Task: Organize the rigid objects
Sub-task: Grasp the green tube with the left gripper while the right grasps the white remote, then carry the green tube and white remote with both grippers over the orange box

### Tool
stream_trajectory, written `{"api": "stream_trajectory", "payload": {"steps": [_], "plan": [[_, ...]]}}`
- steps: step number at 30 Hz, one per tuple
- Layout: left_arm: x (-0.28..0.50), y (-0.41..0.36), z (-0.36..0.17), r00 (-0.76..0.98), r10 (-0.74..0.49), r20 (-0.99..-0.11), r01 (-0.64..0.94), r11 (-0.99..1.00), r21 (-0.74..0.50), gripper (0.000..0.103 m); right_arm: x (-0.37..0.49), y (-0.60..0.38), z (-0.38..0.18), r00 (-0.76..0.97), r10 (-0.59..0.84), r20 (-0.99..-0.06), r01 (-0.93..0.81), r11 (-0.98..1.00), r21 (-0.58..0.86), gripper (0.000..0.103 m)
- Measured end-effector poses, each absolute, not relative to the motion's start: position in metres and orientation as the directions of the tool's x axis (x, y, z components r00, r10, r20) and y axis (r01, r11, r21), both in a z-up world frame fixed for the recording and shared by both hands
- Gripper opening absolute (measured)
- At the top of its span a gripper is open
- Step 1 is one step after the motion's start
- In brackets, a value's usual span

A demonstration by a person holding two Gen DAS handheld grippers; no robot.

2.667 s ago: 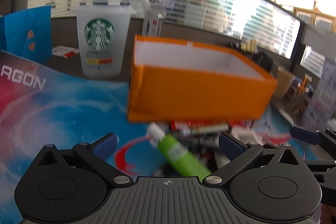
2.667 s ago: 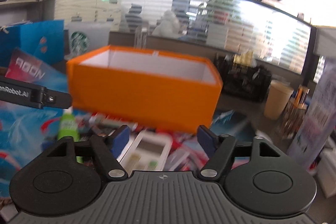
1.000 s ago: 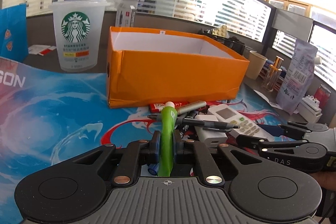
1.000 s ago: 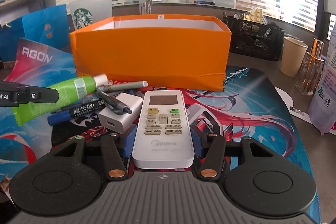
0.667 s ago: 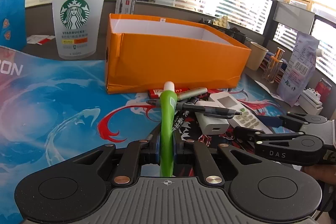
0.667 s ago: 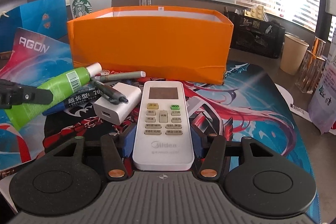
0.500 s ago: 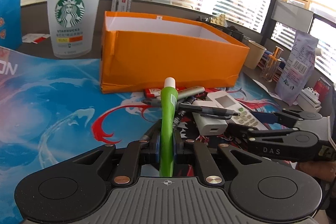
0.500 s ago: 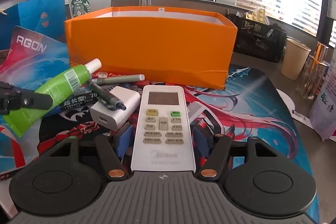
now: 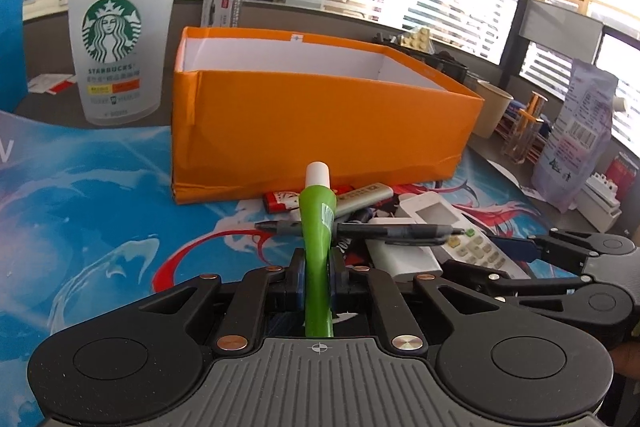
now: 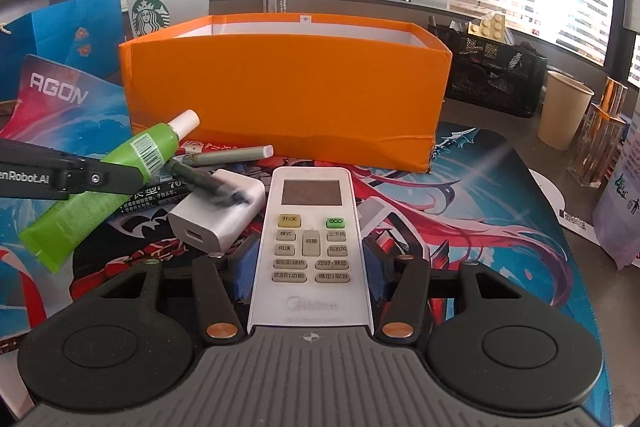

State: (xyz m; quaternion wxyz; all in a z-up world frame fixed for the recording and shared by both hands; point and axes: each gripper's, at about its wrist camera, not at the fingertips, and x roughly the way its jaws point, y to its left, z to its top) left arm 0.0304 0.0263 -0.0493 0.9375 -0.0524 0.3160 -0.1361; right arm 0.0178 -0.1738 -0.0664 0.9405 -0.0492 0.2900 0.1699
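My left gripper [image 9: 318, 271] is shut on a green tube [image 9: 317, 227] with a white cap and holds it just above the mat, cap toward the open orange box [image 9: 312, 131]. The tube also shows in the right wrist view [image 10: 120, 179]. My right gripper [image 10: 310, 259] is shut on a white remote control [image 10: 310, 227], which points at the orange box [image 10: 280, 95]. A white charger [image 10: 216, 215], a black pen [image 10: 208, 183], a grey marker [image 10: 228, 155] and a red packet [image 9: 280, 201] lie in a pile in front of the box.
A Starbucks cup [image 9: 114, 51] stands left of the box on the blue printed mat [image 9: 80, 195]. A paper cup [image 10: 564, 115], a black mesh organiser [image 10: 492, 75] and a plastic bag [image 9: 576, 131] stand to the right. A blue paper bag [image 10: 68, 27] is at the back left.
Both grippers were open 2.7 s ago; since then the left has shut on the green tube and the right on the remote. Over the last second the tube has risen slightly and the black pen has shifted.
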Motion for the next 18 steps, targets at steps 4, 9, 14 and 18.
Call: {"api": "stream_trajectory", "payload": {"steps": [4,9,14,18], "plan": [[0.026,0.026,-0.045,0.769,-0.293,-0.569,0.228,0.956,-0.185,0.008,0.019,-0.180,-0.066,0.773,0.293,-0.562,-0.339,0.941,0.025,0.050],[0.019,0.026,-0.034,0.786,-0.292,-0.545,0.226,0.956,-0.186,0.008,0.016,-0.186,-0.064,0.767,0.305,-0.565,-0.331,0.942,0.058,0.050],[0.011,0.026,-0.023,0.801,-0.292,-0.522,0.232,0.956,-0.179,0.008,0.011,-0.190,-0.058,0.778,0.304,-0.551,-0.325,0.944,0.061,0.050],[0.003,0.027,-0.014,0.813,-0.290,-0.505,0.236,0.957,-0.170,0.008,0.004,-0.191,-0.047,0.797,0.308,-0.520,-0.326,0.943,0.058,0.050]]}}
